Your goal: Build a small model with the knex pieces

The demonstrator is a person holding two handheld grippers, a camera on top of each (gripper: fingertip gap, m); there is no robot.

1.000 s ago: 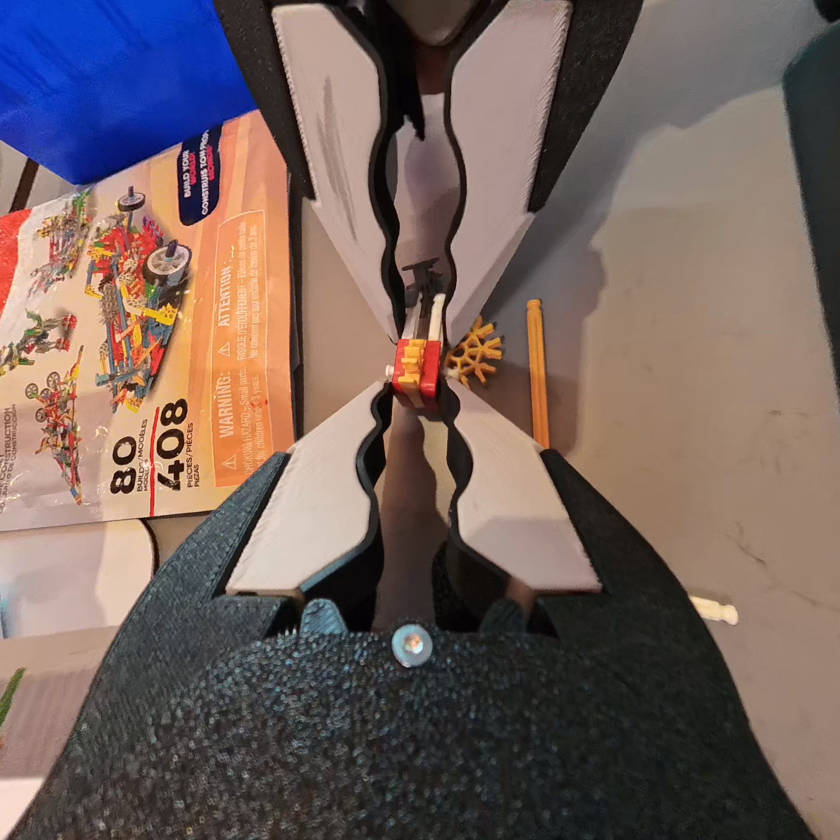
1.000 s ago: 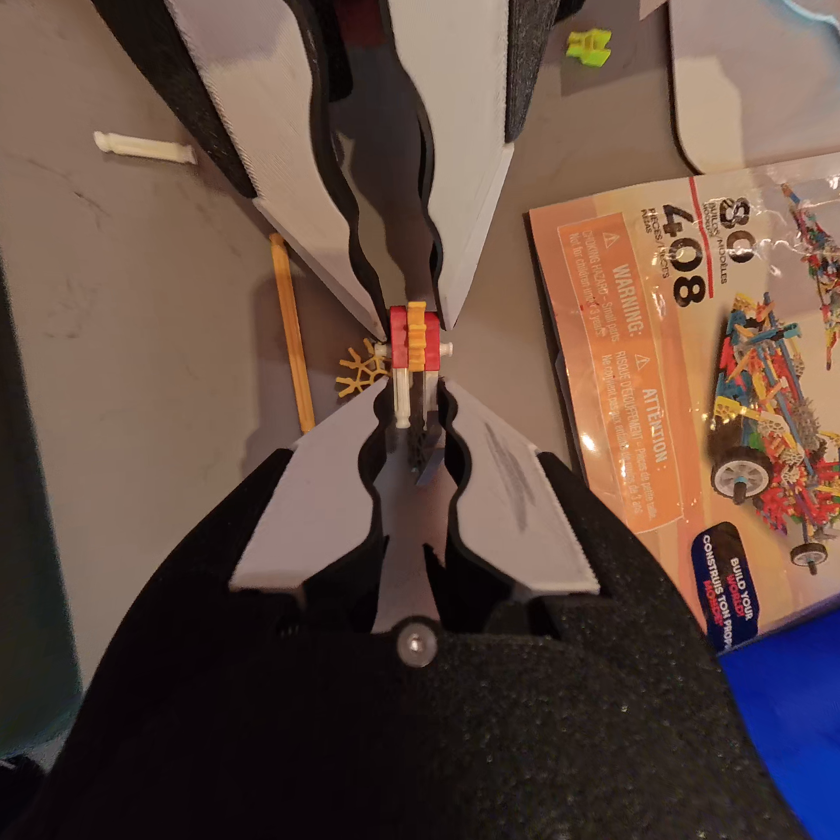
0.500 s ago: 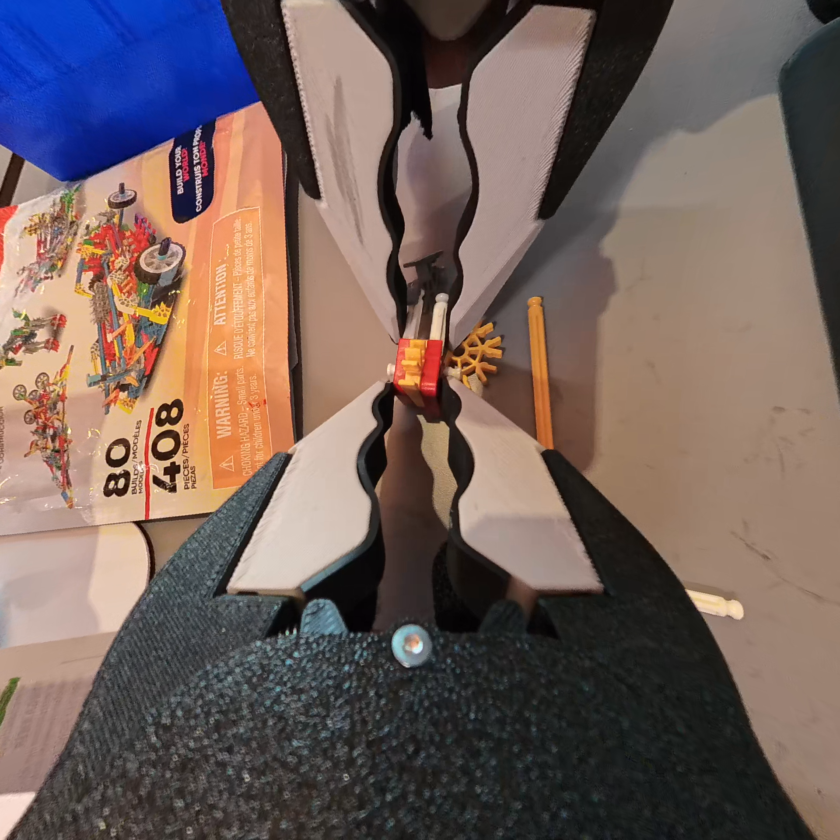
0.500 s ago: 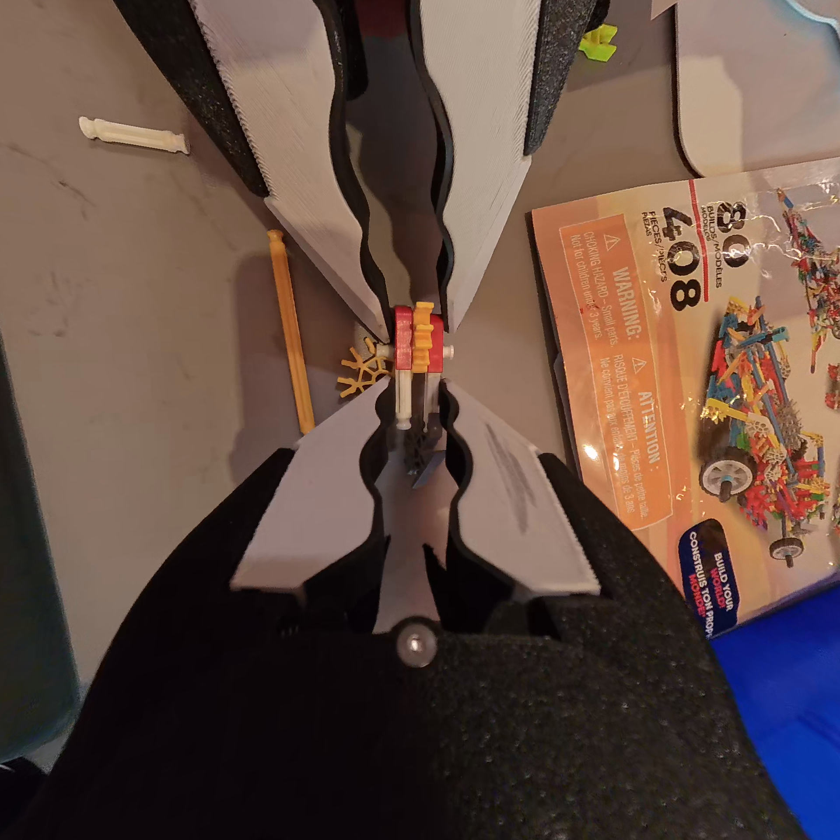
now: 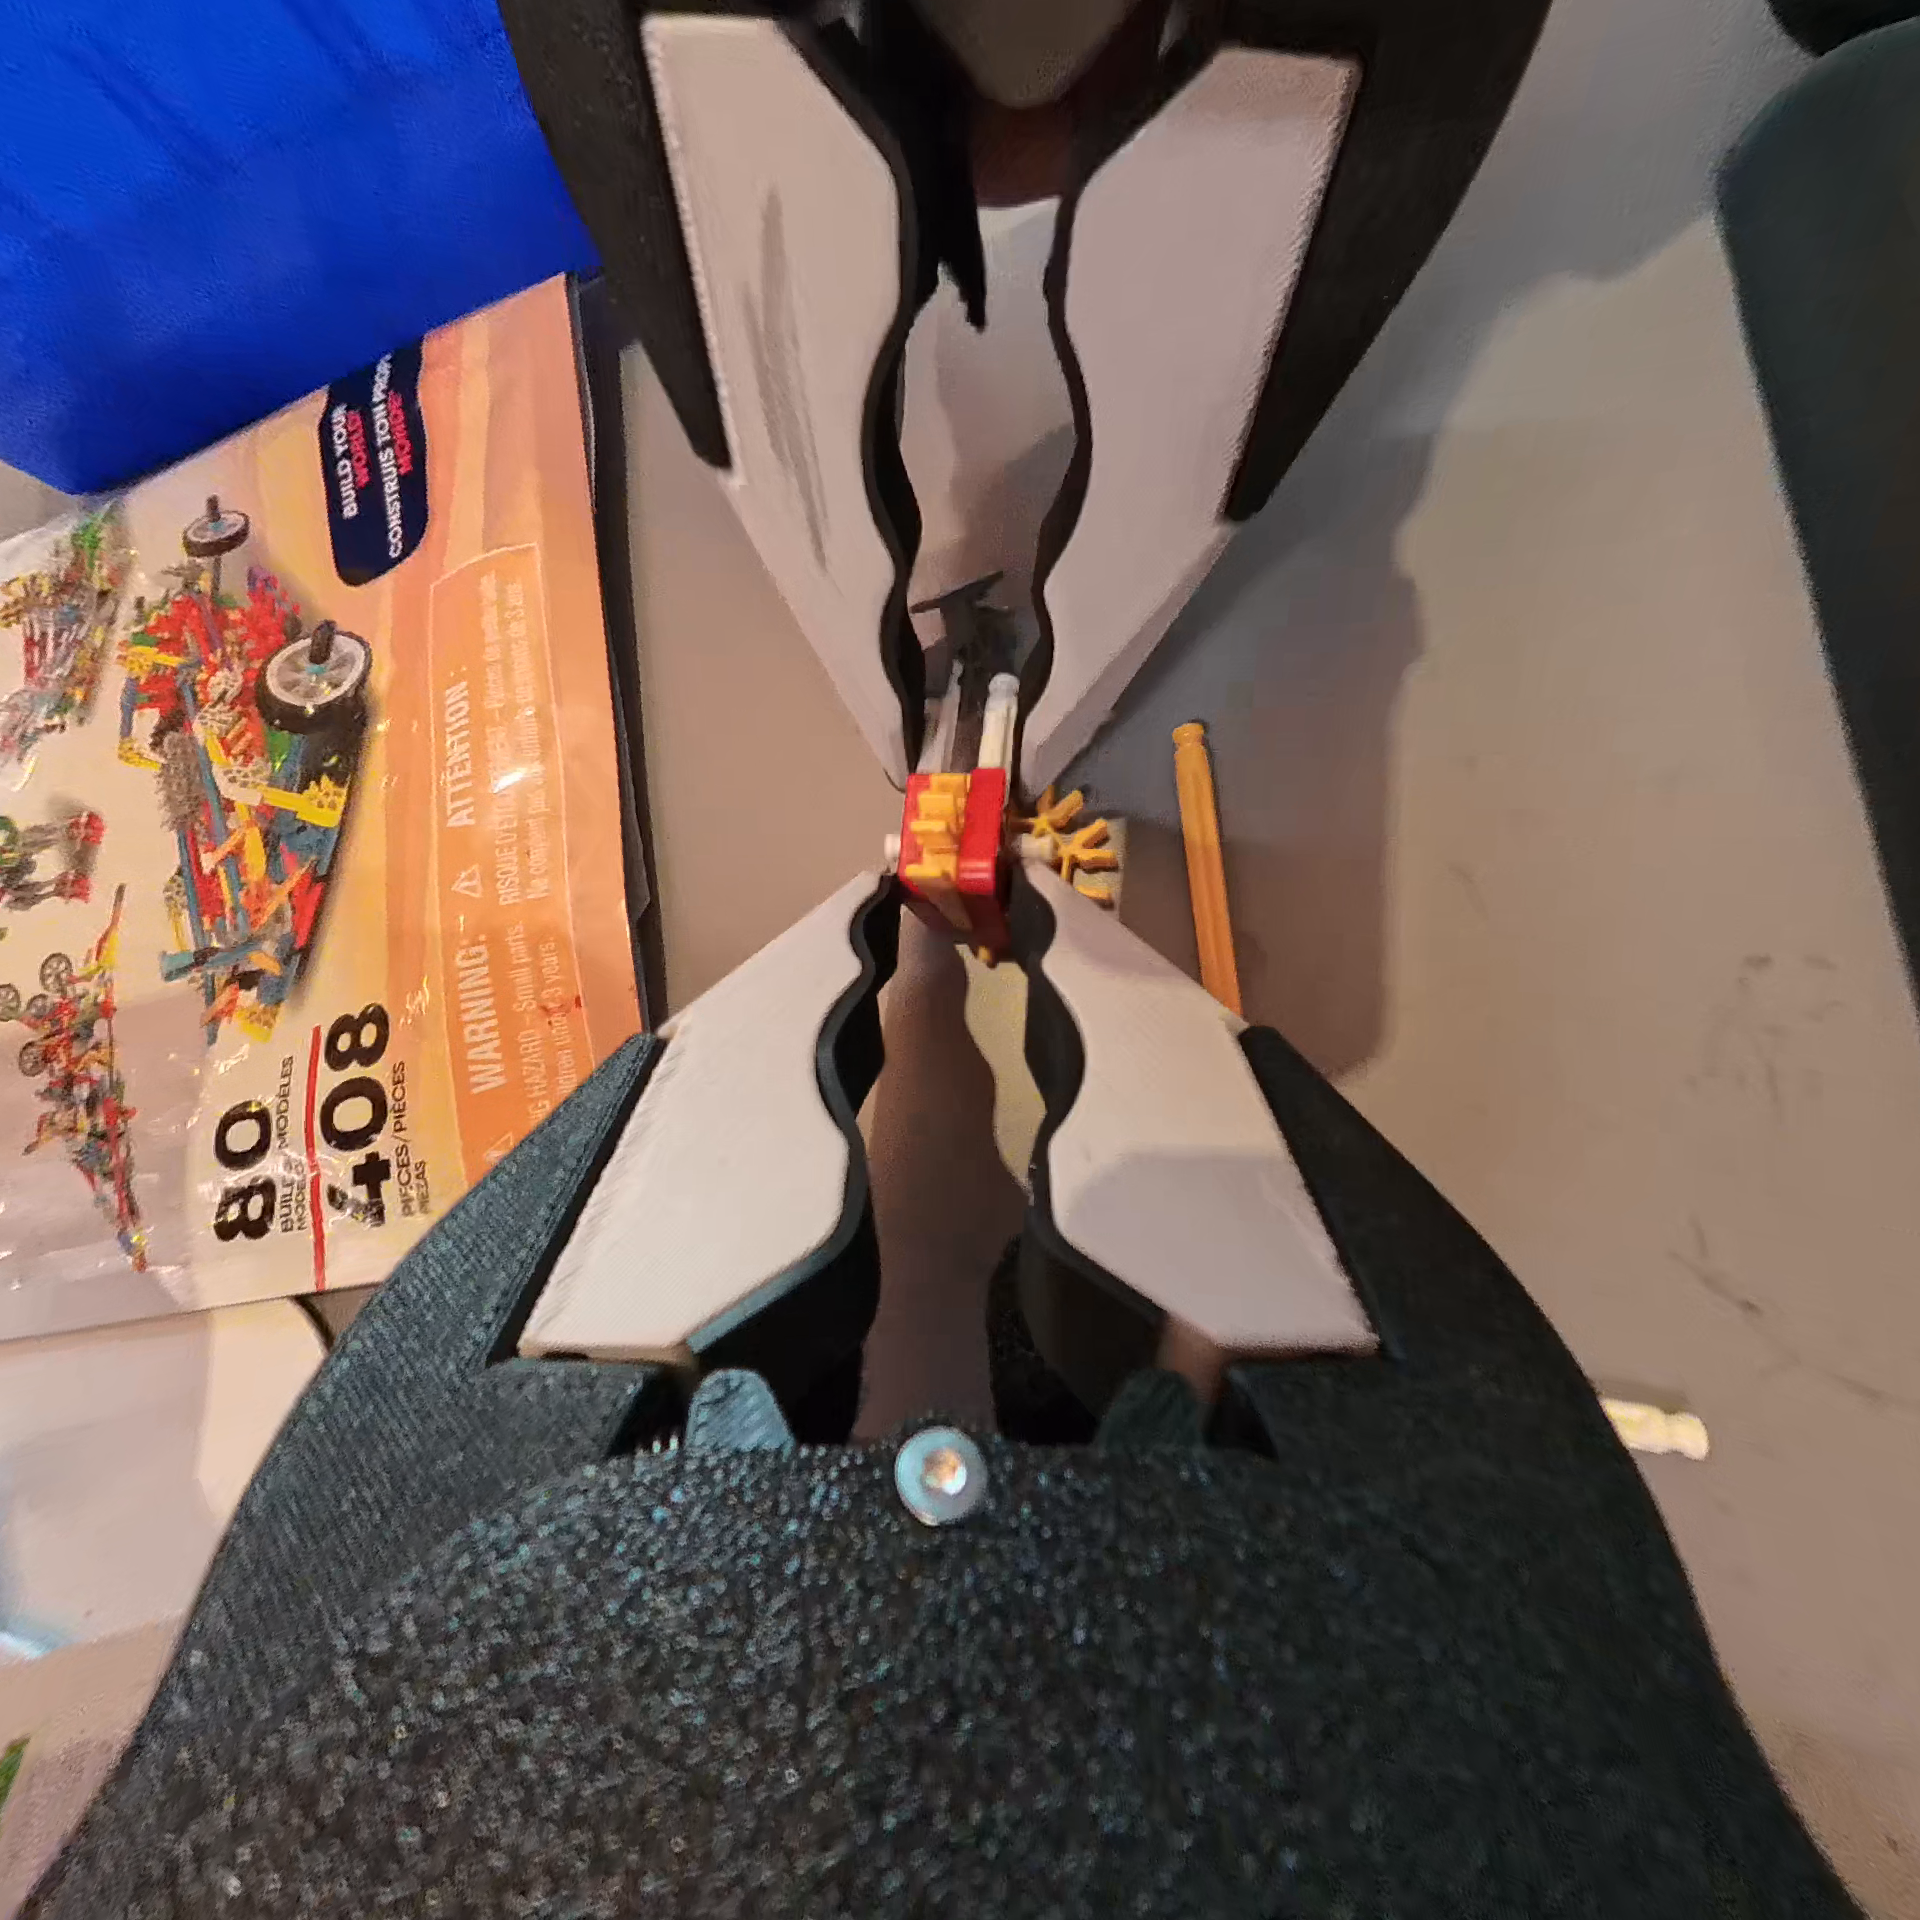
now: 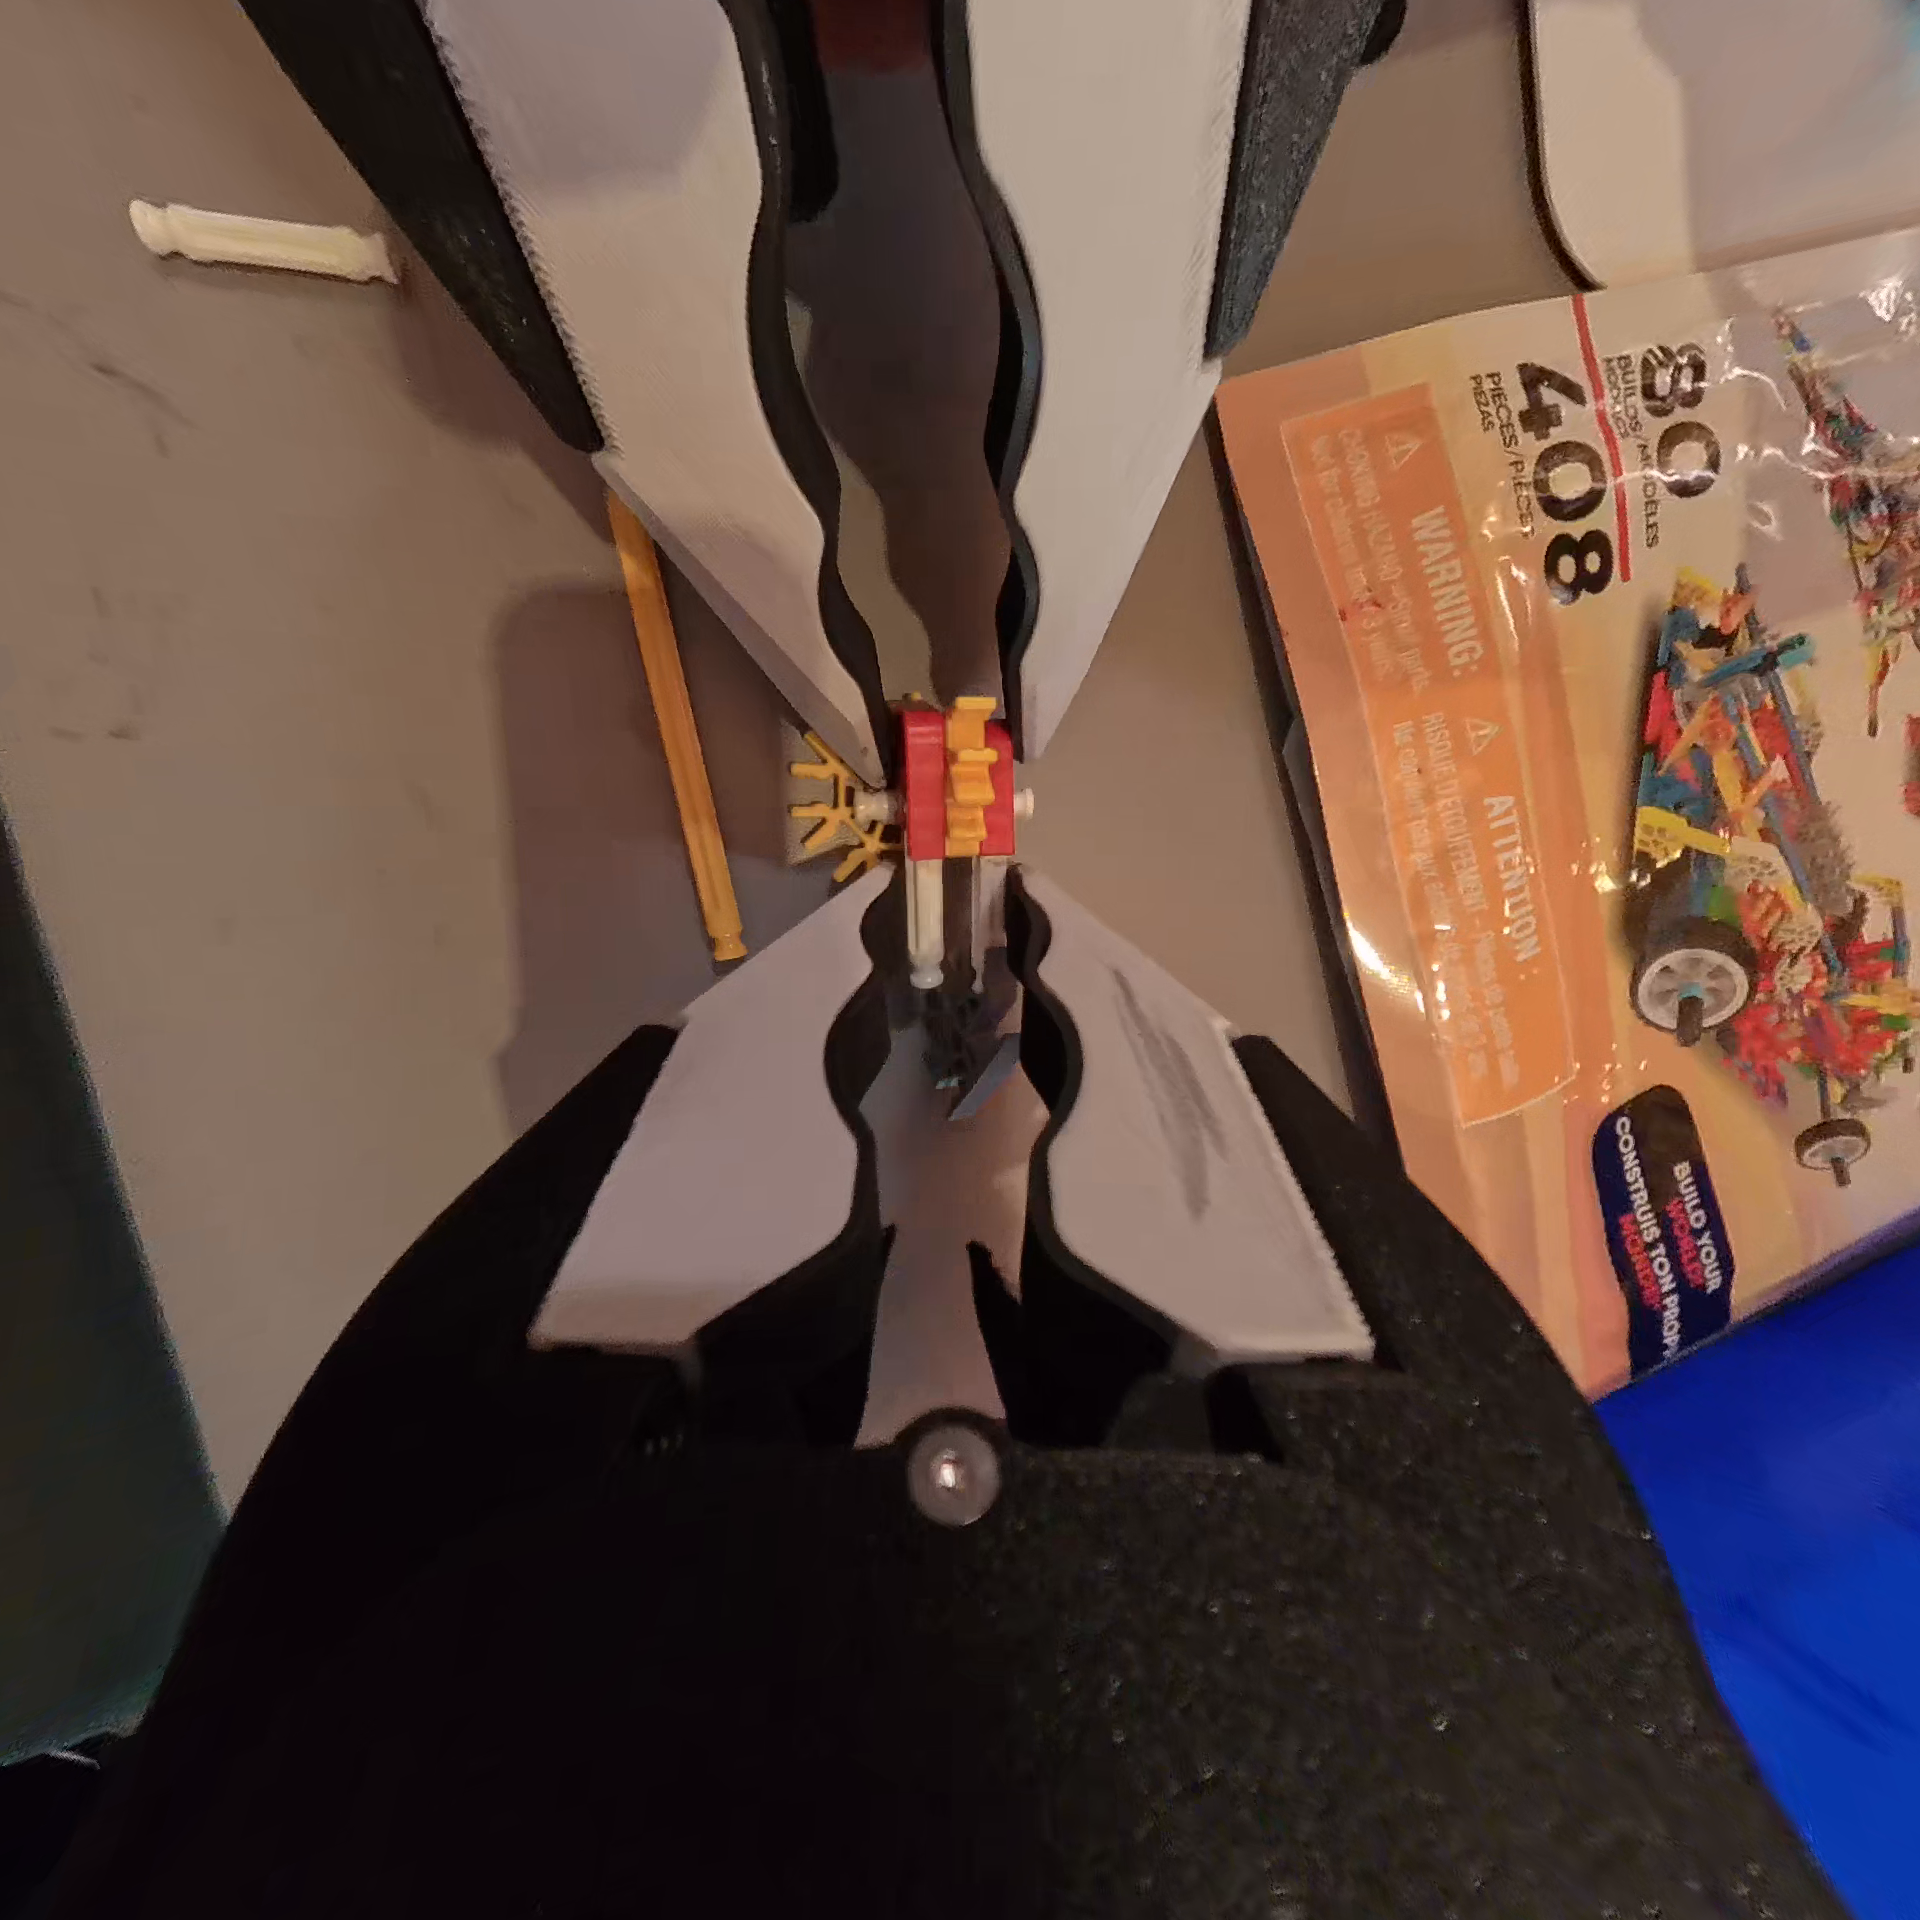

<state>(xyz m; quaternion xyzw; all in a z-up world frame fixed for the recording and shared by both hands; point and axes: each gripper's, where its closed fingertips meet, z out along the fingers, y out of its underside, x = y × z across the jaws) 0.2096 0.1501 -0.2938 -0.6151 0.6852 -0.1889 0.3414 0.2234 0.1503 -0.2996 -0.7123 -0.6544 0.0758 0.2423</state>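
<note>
Red-and-yellow toothed plastic block [image 5: 954, 840] between both hand-held grippers' tips.

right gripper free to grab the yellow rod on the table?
Probably not as is: the right gripper is shut on the red-and-yellow assembly, as is the left gripper. The yellow rod lies uncovered beside them.

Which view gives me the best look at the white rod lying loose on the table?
Right wrist view: the white rod lies whole and sharp beside the left gripper. In the left wrist view, the rod is blurred and half hidden behind the gripper's body.
</note>
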